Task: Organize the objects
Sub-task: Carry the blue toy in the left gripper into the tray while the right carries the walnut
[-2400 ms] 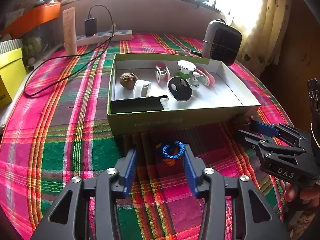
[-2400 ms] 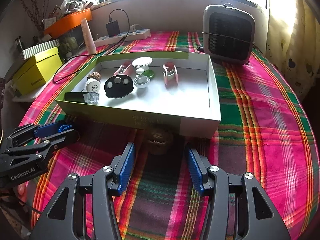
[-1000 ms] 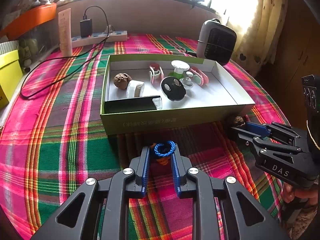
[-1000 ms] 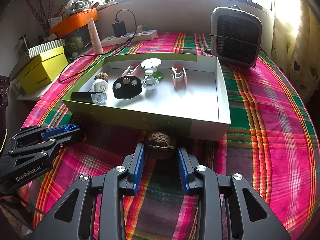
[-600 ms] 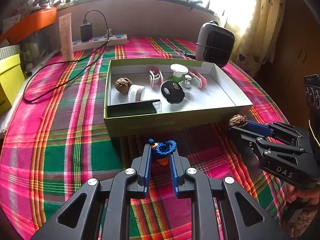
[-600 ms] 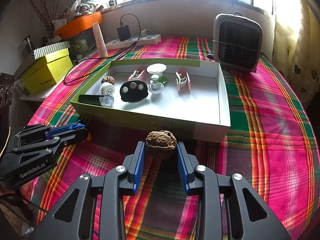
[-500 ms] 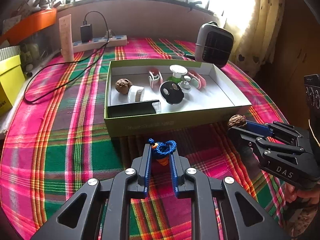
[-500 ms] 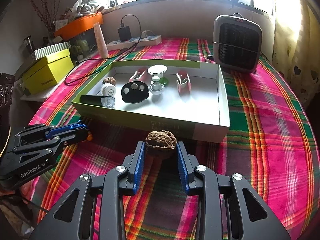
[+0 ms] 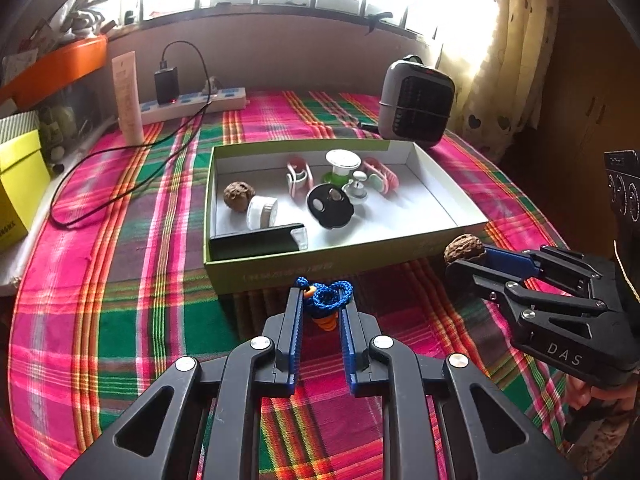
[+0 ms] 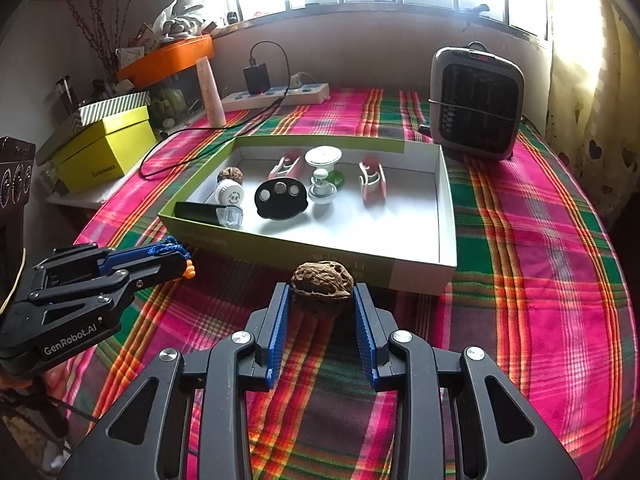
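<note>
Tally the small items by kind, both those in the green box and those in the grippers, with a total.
Walnuts: 2, one in the box, one in the right gripper
Pink-and-white clips: 2
White knobbed pieces: 2
White round cap: 1
Black disc: 1
Black bar: 1
Blue cord charm: 1, in the left gripper
Total: 10

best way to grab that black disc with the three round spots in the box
Take the black disc by its thin rim, from straight above. It lies flat on the box floor, clear at its near edge, but a white knob crowds its right side.
</note>
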Demonstrator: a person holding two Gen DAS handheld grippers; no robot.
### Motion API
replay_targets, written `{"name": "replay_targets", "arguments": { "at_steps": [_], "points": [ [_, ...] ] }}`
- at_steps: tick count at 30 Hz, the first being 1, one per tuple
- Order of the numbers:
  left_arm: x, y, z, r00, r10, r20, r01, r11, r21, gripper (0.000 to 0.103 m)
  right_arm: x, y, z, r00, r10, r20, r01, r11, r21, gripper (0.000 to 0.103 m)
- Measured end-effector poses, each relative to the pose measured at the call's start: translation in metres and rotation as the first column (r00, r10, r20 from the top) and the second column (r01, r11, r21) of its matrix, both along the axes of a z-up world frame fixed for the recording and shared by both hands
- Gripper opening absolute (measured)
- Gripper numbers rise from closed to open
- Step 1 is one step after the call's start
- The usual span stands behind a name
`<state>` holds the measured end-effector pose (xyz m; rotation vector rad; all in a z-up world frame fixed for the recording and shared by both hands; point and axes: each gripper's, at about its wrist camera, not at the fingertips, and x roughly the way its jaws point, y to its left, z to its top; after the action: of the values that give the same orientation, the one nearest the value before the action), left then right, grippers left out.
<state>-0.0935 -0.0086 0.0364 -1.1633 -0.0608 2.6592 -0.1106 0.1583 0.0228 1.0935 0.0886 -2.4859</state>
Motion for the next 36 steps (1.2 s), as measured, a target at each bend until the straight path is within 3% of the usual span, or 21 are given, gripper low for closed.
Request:
{"name": "replay_targets", "arguments": {
  "at_steps": [36],
  "points": [
    [-0.040,0.028,0.034,0.996,-0.058,-0.066,0.059,0.998,0.013,0.016,-0.032,0.011,0.027,0.998,-0.017,-0.058,0.017,1.000,-0.012,0.033]
  ]
}}
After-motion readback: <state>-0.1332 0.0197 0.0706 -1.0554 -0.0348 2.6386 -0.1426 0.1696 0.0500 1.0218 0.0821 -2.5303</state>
